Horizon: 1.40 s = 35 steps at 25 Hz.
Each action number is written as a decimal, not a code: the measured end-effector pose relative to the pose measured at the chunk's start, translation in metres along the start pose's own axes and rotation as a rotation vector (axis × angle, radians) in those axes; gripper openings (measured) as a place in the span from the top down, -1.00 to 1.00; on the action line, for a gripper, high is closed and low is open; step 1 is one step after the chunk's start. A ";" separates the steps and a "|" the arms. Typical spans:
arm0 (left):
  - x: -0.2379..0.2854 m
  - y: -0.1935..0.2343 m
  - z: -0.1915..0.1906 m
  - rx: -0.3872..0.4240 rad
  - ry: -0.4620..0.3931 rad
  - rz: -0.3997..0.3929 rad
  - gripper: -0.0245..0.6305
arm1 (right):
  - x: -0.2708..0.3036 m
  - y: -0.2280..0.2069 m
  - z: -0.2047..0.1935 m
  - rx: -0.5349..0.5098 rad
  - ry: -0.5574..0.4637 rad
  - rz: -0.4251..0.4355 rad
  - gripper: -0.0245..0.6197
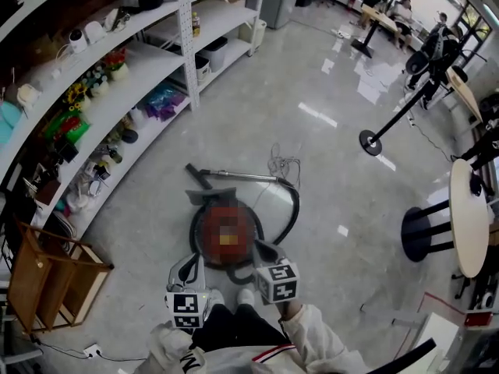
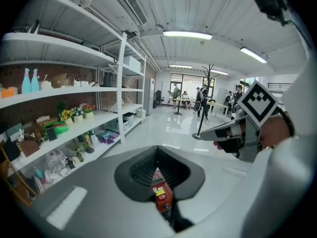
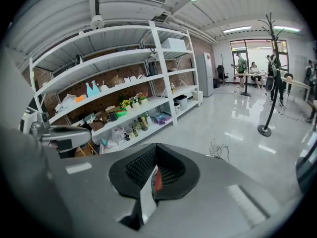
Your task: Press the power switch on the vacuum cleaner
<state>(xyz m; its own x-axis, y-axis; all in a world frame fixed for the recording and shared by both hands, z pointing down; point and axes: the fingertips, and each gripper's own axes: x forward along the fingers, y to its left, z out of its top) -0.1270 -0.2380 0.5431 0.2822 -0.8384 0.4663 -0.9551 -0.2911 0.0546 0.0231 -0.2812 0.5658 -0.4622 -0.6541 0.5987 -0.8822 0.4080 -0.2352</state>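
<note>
**Left gripper** [image 2: 158,158]: the ribbed dark pads [image 2: 138,172] are drawn together to a thin slit, with nothing gripped. Through the slit shows a sliver of red casing with a small yellow label, its print too small to read.

**Right gripper** [image 3: 154,155]: the pads [image 3: 134,170] are likewise closed to a slit and hold nothing. The slit shows a white strip and a red edge, which that view alone does not identify.

**Marker cubes** [image 1: 278,281]: black-and-white square patterns, no lettering.

**Vacuum cleaner** [image 1: 224,232]: round, red-topped and dark-rimmed, it sits on the pale floor. Both grippers hang over its near edge, and contact cannot be judged. A mosaic patch covers its top in the head view, so the power switch cannot be made out in any view.

**Hose** [image 1: 293,209]: dark, curving round the vacuum cleaner's right side.

**Wand** [image 1: 242,176]: metal, lying just beyond the vacuum cleaner, with a loose cable coil [image 1: 283,162] past it.

**Shelving** [image 1: 148,61]: white, left of the vacuum cleaner and crowded with small goods whose labels are illegible.

**Wooden frame** [image 1: 54,275]: left of the vacuum cleaner, nearer the person.

**Round table** [image 1: 470,216]: well to the right of the vacuum cleaner, partly cut off by the frame edge.

**Head view only:** white sleeves [image 1: 327,341] and two shoes [image 1: 246,294], just behind the vacuum cleaner.

**Left gripper view only:** the hand [image 2: 273,132] holding the right gripper.

**Right gripper view only:** the left gripper at the left edge. A coat stand [image 3: 270,58] is clearest in this view.
</note>
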 end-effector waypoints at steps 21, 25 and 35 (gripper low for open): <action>-0.045 -0.008 0.090 0.097 -0.134 -0.016 0.93 | -0.102 0.008 0.098 -0.030 -0.231 0.002 0.92; -0.046 -0.004 0.095 0.100 -0.146 -0.022 0.93 | -0.108 0.017 0.106 -0.034 -0.256 0.002 0.92; -0.042 0.016 0.106 0.100 -0.177 -0.043 0.93 | -0.112 0.035 0.112 -0.030 -0.288 -0.025 0.92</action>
<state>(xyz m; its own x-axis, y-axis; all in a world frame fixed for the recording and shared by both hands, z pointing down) -0.1442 -0.2559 0.4306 0.3422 -0.8896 0.3026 -0.9307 -0.3652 -0.0211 0.0332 -0.2651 0.4048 -0.4512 -0.8164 0.3604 -0.8923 0.4056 -0.1981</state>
